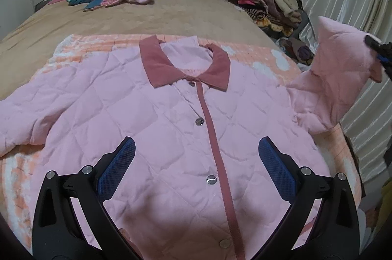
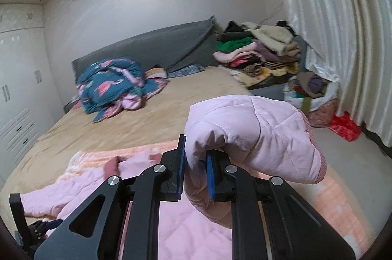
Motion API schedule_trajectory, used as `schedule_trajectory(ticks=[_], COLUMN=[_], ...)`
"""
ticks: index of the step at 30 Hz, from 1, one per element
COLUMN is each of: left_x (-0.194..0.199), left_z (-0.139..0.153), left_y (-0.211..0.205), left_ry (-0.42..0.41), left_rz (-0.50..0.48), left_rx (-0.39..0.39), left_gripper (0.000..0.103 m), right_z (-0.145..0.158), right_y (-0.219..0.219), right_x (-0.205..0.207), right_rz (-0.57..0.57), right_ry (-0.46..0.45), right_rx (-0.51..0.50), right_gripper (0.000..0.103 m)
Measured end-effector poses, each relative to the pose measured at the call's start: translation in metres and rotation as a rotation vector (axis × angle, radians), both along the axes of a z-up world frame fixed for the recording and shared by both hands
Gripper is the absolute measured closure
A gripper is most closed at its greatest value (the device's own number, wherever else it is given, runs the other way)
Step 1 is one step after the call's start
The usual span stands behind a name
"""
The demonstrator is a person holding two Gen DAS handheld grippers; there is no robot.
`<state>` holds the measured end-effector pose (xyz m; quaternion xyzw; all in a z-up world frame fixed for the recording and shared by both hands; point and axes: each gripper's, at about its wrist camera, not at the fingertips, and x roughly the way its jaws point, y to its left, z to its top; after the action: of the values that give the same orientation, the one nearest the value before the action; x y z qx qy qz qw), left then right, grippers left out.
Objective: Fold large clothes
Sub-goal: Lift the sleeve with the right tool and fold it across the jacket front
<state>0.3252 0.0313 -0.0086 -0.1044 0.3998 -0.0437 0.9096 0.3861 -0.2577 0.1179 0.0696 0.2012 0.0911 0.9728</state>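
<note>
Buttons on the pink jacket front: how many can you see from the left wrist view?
4. A small button just under the collar, one mid-chest, one lower down, one near the bottom edge. More may be out of frame below.

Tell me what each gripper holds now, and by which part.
The right gripper is shut on the pink jacket, pinching its sleeve near the cuff. The left gripper is open and holds nothing.

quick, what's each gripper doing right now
left gripper: open, holding nothing, above the pink jacket.
right gripper: shut on the jacket's sleeve, lifted.
</note>
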Motion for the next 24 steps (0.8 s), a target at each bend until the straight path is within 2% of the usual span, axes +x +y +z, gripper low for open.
schedule_trajectory(ticks=[12, 20, 24], left_x=[0.0, 0.003, 0.007], left_z=[0.008, 0.001, -0.007], left_y=[0.048, 0.072, 0.077], left_ry=[-0.002, 0.027, 0.052], left_rz=[0.088, 0.129, 0.143], left_rx=[-0.086, -0.11, -0.081], left_gripper=[0.009, 0.009, 0.009], right_z=[-0.033, -0.081, -0.114], right_y=[0.109, 0.155, 0.165], right_x=[0.016, 0.022, 0.019], right_rz=[0.185, 0.265, 0.299], right_ry=[0.081, 0.187, 0.272], right_rx=[-0.008, -0.007, 0.037], right_gripper=[0.089, 0.086, 0.082])
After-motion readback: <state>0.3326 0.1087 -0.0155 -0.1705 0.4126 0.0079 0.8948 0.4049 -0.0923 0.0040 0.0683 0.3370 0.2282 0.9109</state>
